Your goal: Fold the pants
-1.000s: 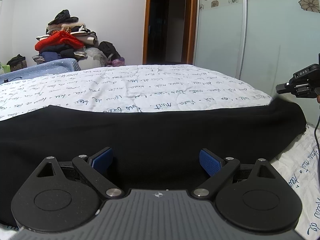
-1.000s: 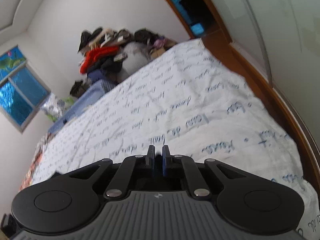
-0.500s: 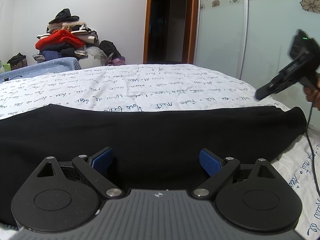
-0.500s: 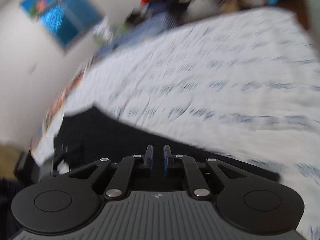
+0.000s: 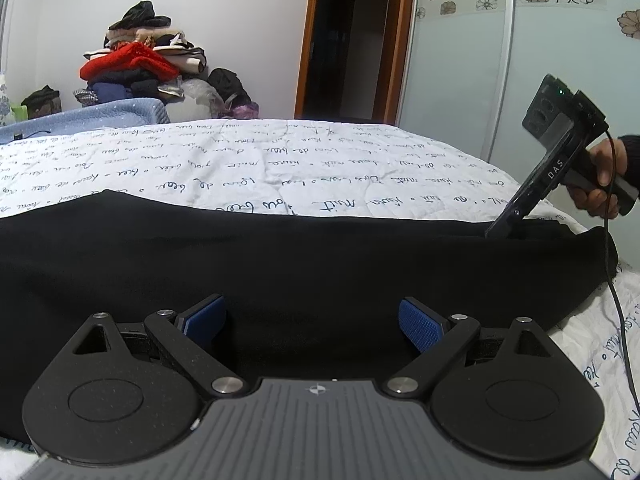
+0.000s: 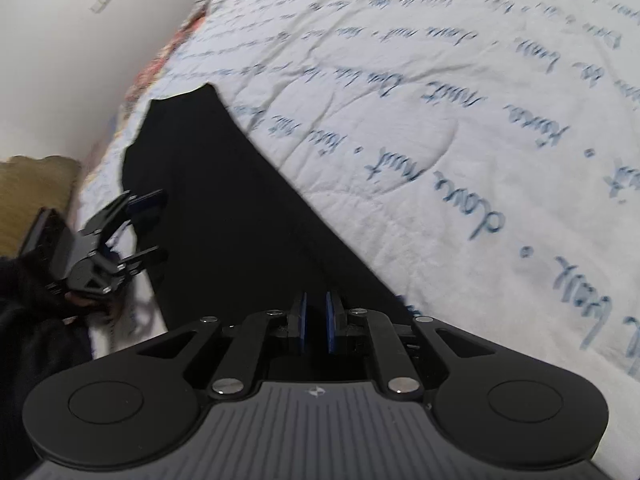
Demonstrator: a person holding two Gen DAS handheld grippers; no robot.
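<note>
Black pants [image 5: 304, 256] lie stretched left to right across the bed, flat on the white bedspread [image 5: 280, 160] with blue handwriting. My left gripper [image 5: 312, 316] hovers low over their near edge, open, blue pads wide apart with nothing between them. My right gripper [image 5: 500, 230], held by a hand [image 5: 600, 184], slants down so its tip meets the pants' far edge near the right end. In the right wrist view its fingers [image 6: 314, 322] are shut, only a thin slit between the pads, above the pants [image 6: 224, 216]. The left gripper [image 6: 146, 226] shows there too, open.
A heap of clothes [image 5: 140, 64] and a blue basket [image 5: 100, 114] stand beyond the bed's far left. An open doorway [image 5: 344, 40] and a glossy wardrobe door [image 5: 520, 60] lie behind. A cable [image 5: 616, 300] hangs from the right gripper over the bed's right edge.
The right gripper swung round and down from beside the bed onto the pants' far right edge. The pants' raised right corner now lies flat. The left gripper has kept still.
</note>
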